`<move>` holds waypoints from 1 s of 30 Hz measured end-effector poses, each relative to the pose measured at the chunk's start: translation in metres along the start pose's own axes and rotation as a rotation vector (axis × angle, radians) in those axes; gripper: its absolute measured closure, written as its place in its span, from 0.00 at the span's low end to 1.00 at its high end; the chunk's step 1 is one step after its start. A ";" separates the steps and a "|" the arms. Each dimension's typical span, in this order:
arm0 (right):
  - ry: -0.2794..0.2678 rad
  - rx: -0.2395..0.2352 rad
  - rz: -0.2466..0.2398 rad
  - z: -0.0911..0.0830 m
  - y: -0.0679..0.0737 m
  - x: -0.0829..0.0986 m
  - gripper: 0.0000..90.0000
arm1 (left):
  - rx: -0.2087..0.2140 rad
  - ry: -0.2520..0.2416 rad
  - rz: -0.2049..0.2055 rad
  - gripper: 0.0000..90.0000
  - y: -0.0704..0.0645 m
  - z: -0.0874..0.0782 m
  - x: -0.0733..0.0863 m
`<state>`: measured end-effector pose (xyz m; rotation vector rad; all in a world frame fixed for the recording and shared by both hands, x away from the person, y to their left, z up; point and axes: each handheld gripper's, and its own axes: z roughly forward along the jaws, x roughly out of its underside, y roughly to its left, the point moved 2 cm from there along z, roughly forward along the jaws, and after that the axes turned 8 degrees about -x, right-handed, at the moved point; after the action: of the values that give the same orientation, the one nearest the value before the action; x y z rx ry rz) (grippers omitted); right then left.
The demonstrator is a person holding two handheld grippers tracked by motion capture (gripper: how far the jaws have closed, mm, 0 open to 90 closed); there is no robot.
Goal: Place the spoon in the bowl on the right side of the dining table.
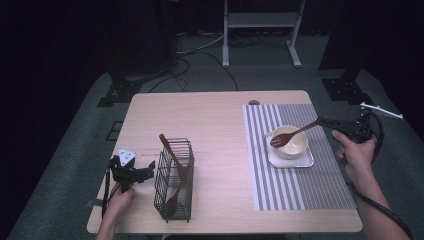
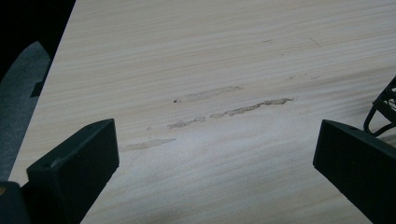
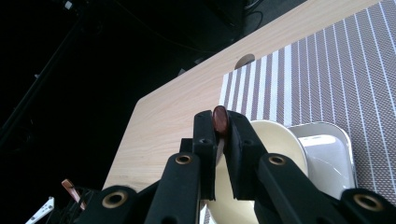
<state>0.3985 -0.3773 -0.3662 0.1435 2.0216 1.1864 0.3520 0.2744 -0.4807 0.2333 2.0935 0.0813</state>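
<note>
Nearest me, my left tongs [image 1: 131,172] rest wide open at the tabletop's [image 1: 210,130] front left corner beside the black wire basket [image 1: 173,180]. My right tongs [image 3: 219,135] grip a dark brown wooden fork [image 1: 291,135], its head inside the cream round bowl [image 1: 295,145] near the right edge.

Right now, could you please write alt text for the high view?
The right gripper holds a dark wooden fork over a cream bowl on a striped placemat. The left gripper sits open beside a black wire caddy.
</note>
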 end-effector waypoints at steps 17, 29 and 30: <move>-0.026 0.017 0.022 -0.011 -0.011 0.000 0.91 | 0.001 0.000 0.001 0.00 0.000 0.000 0.000; -0.050 0.028 0.041 -0.018 -0.019 0.000 0.90 | 0.000 0.000 0.002 0.00 0.000 0.000 0.000; -0.051 0.029 0.043 -0.019 -0.020 0.001 0.90 | 0.000 0.000 0.002 0.00 0.000 0.000 0.000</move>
<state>0.3910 -0.4011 -0.3769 0.2302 2.0004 1.1687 0.3520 0.2742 -0.4807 0.2355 2.0935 0.0830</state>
